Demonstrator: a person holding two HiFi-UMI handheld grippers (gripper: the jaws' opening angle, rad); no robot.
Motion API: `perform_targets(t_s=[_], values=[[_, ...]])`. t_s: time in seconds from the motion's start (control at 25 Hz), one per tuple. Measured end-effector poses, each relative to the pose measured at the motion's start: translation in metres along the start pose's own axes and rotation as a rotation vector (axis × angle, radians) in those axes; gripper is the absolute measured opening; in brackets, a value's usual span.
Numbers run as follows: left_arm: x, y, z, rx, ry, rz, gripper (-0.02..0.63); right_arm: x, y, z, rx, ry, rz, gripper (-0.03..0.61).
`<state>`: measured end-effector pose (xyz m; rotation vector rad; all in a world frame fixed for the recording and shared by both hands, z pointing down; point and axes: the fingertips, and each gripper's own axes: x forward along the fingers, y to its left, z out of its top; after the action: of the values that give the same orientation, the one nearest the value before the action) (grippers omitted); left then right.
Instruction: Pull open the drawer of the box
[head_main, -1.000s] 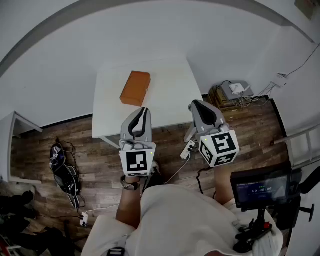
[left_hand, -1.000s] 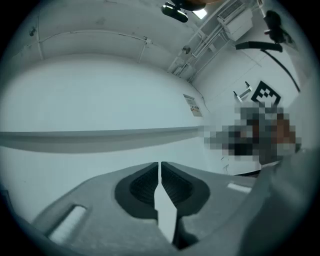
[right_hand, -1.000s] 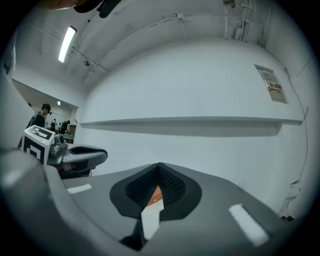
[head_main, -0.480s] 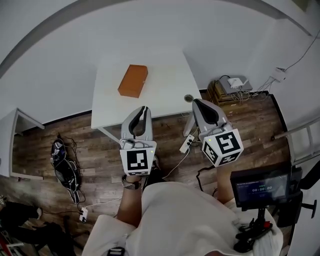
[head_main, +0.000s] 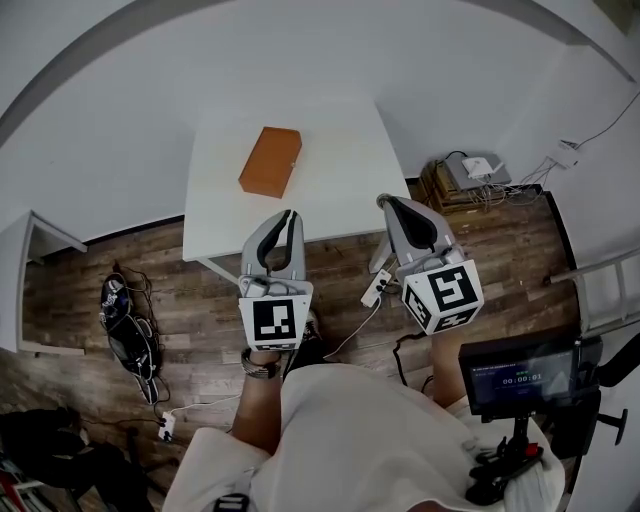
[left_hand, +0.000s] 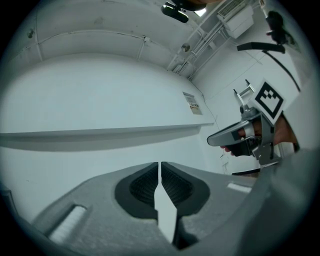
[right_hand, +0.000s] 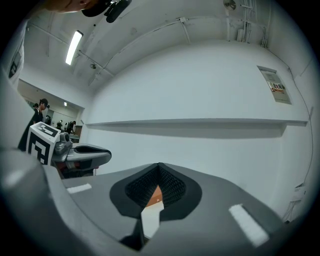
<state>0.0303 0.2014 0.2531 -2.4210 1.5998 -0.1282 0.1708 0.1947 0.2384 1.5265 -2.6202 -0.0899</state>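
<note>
An orange-brown box (head_main: 270, 161) lies on the white table (head_main: 340, 180), towards its far left part. Its drawer shows no gap from above. My left gripper (head_main: 289, 216) hovers over the table's near edge, short of the box, jaws shut and empty. My right gripper (head_main: 384, 203) hangs by the table's near right corner, also shut with nothing held. In the left gripper view the left gripper (left_hand: 159, 165) has its pads nearly together, with the right gripper (left_hand: 239, 138) off to the side. Below the right gripper's (right_hand: 159, 168) pads a sliver of the box (right_hand: 154, 194) shows.
A power strip (head_main: 377, 290) and cables lie on the wood floor under the table's near edge. Dark bags (head_main: 125, 335) sit on the floor at left, boxes with electronics (head_main: 468, 182) at right. A screen on a stand (head_main: 520, 376) is by my right side.
The head view has swayed a little, so table and box shift slightly in frame. Both grippers stay shut near the table's front edge.
</note>
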Motion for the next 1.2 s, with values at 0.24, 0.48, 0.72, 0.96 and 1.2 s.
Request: perform_targets(t_s=[0.24,0.48,0.72,0.96,1.2], values=[[0.002,0.007,0.010,0.019,-0.013,-0.007,0.023,0.007,0.003,0.012,0.010,-0.022,0.004,0.000],[0.030,0.042,0.000,0.015,-0.009,-0.015,0.023,0.054,0.005,0.013,0.009,-0.001,0.008,0.000],[0.086,0.130,-0.046,-0.025,0.035,-0.033,0.023,0.169,0.018,0.003,0.021,0.065,0.015,0.001],[0.089,0.133,-0.046,-0.005,0.047,-0.044,0.023,0.171,0.019,-0.005,0.039,0.092,0.011,0.000],[0.091,0.133,-0.048,-0.002,0.059,-0.048,0.023,0.174,0.019,-0.009,0.043,0.108,0.021,0.001]])
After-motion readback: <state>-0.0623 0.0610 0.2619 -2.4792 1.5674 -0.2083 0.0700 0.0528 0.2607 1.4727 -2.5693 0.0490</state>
